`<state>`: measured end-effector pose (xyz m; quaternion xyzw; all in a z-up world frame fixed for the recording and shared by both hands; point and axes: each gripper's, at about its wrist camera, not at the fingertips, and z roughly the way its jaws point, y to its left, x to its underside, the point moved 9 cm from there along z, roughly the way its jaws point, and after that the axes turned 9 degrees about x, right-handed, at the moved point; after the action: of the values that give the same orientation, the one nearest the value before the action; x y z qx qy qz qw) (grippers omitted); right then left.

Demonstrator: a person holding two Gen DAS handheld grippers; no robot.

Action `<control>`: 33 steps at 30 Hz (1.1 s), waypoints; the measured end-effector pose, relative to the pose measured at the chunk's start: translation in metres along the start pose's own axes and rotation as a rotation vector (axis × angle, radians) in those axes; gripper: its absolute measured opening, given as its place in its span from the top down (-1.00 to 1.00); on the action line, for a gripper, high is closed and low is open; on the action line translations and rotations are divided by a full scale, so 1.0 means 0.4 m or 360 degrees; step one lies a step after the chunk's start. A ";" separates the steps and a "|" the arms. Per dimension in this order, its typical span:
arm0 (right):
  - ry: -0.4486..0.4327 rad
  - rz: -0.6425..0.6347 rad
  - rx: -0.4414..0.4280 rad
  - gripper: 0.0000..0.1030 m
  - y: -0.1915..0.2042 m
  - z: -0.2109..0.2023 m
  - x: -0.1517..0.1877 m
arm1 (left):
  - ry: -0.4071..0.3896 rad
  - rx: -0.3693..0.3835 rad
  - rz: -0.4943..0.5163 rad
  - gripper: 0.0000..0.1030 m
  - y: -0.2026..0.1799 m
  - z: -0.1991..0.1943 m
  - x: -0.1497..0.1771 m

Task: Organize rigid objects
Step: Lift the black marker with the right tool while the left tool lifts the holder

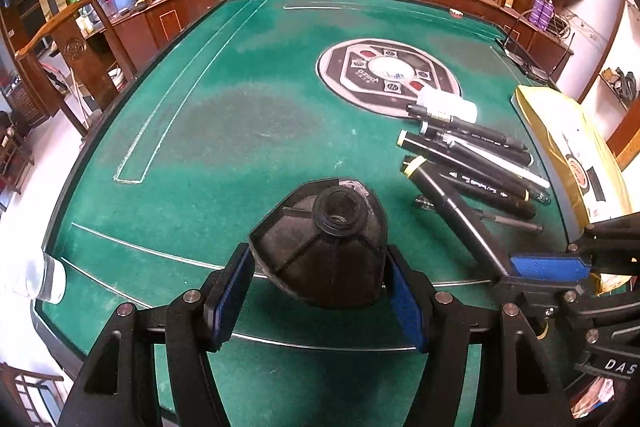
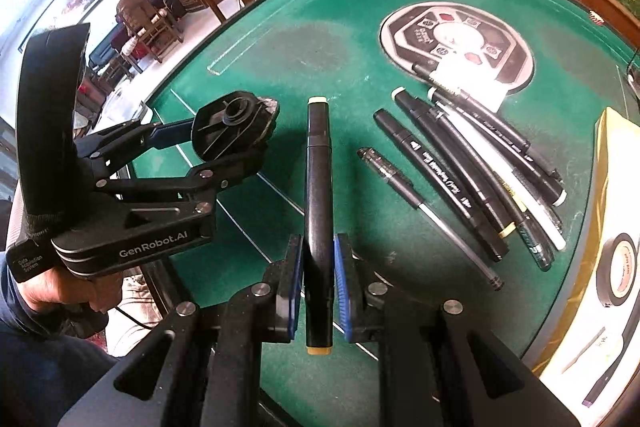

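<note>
Marker (image 2: pixel 318 211) between right tongs (image 2: pixel 318 291)

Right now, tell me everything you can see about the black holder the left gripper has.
The holder is a black, dusty, plastic-looking piece with a flattish ribbed face and a short round collar with a hole in its middle. A whitish crumpled bit sticks to its far edge. The left gripper clamps it from both sides, blue fingers pressed on its rim, holding it above the green table, tilted, collar facing the camera. It looks empty. Nothing else touches it; the marker in the right gripper is beside it, apart.
</note>
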<state>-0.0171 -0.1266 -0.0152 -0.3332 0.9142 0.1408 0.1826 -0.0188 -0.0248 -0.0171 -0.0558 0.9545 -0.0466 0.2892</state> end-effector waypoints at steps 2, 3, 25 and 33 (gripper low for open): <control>-0.0018 0.0017 -0.0005 0.72 -0.011 -0.013 -0.002 | -0.0011 0.0001 -0.0002 -0.34 -0.006 -0.008 -0.006; -0.0032 0.0033 -0.0005 0.72 -0.021 -0.022 -0.005 | -0.0016 0.0001 -0.0004 -0.34 -0.008 -0.012 -0.007; -0.0081 0.0204 -0.0008 0.72 -0.119 -0.092 0.027 | -0.0077 0.0076 0.0045 -0.34 -0.121 -0.051 -0.053; -0.0130 0.0256 -0.0017 0.72 -0.145 -0.124 0.015 | -0.0118 0.0099 0.0051 -0.34 -0.151 -0.066 -0.087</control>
<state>0.0049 -0.1917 0.0187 -0.2538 0.9291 0.1733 0.2059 0.0002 -0.0783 0.0310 -0.0333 0.9420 -0.0697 0.3267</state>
